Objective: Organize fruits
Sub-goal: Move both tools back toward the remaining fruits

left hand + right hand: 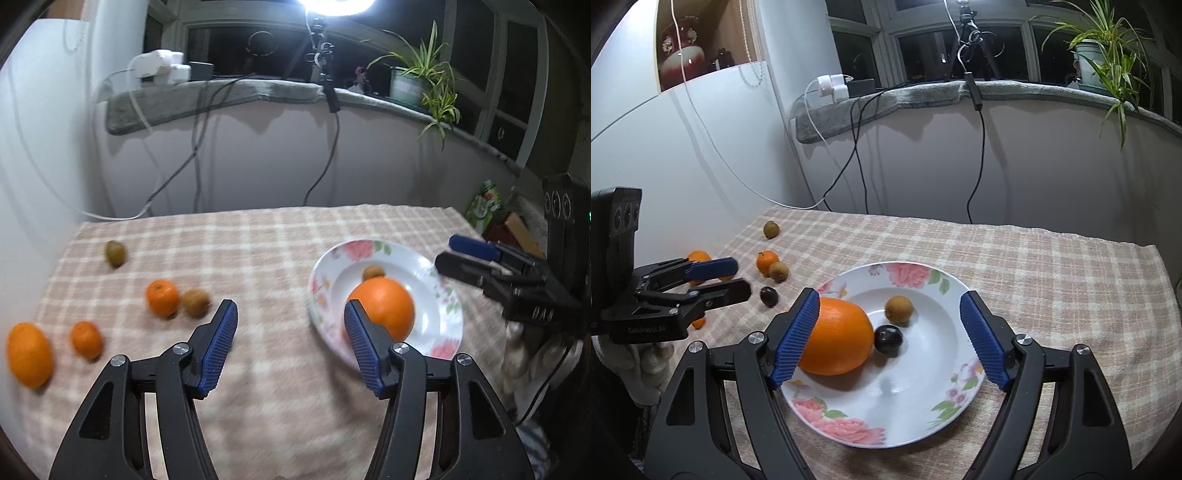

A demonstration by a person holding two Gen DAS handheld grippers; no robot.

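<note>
A floral plate (923, 398) (439, 332) holds a big orange (838, 338) (384, 310), a kiwi (899, 308) (373, 272) and a dark plum (888, 339). On the checked cloth to its left lie a big orange (28, 353), two mandarins (162, 297) (86, 339), two kiwis (195, 302) (115, 253) and a dark plum (768, 295). My left gripper (291, 349) is open and empty above the cloth, between the plate and the loose fruit. My right gripper (890, 339) is open and empty over the plate.
The table is covered by a beige checked cloth (1052, 280). A wall with hanging cables (857, 147) stands behind it. A sill carries chargers (833, 86) and a potted plant (1104, 55). Boxes (491, 214) sit past the table's right edge.
</note>
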